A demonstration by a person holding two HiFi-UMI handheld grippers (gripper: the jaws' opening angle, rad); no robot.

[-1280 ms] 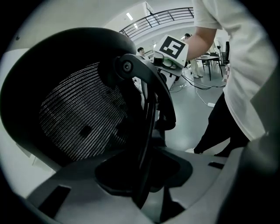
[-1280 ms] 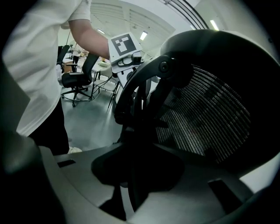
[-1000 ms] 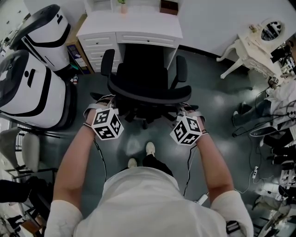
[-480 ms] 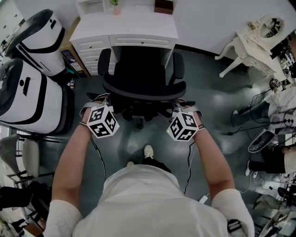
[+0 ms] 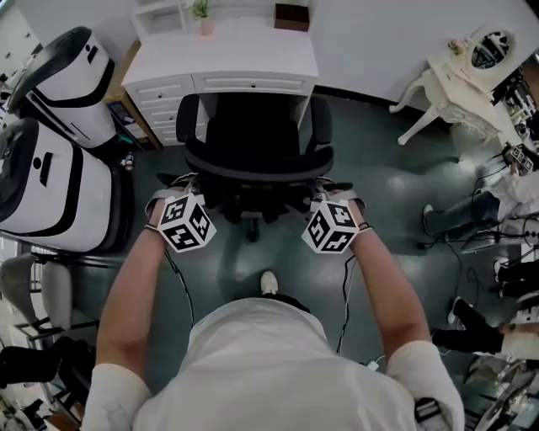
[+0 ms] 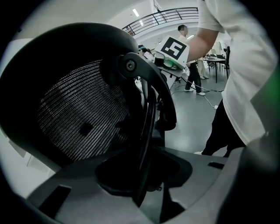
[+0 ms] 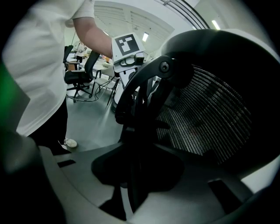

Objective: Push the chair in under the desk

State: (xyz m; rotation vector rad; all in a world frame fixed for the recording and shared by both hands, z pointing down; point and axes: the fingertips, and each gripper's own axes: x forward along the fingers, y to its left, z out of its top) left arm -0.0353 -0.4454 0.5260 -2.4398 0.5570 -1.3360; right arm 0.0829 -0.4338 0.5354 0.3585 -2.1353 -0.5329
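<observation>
A black office chair (image 5: 257, 139) faces the white desk (image 5: 227, 50), its seat partly under the desktop. I stand behind it. My left gripper (image 5: 178, 183) holds the left edge of the mesh backrest (image 6: 78, 118), and my right gripper (image 5: 335, 188) holds the right edge. In the left gripper view the backrest's black rim (image 6: 146, 131) runs down between the jaws of the left gripper (image 6: 142, 175). In the right gripper view the same rim (image 7: 135, 131) passes between the jaws of the right gripper (image 7: 131, 175). Both grippers look shut on that rim.
Two large white-and-black machines (image 5: 50, 168) stand close at the left. The desk's drawer unit (image 5: 160, 93) is left of the chair. A white ornate table (image 5: 472, 76) and floor cables (image 5: 497, 244) lie at the right. A small plant (image 5: 200, 10) and a brown box (image 5: 291, 15) sit on the desk.
The chair has rolled forward toward the desk with both grippers on its backrest, and I have stepped forward behind it.
</observation>
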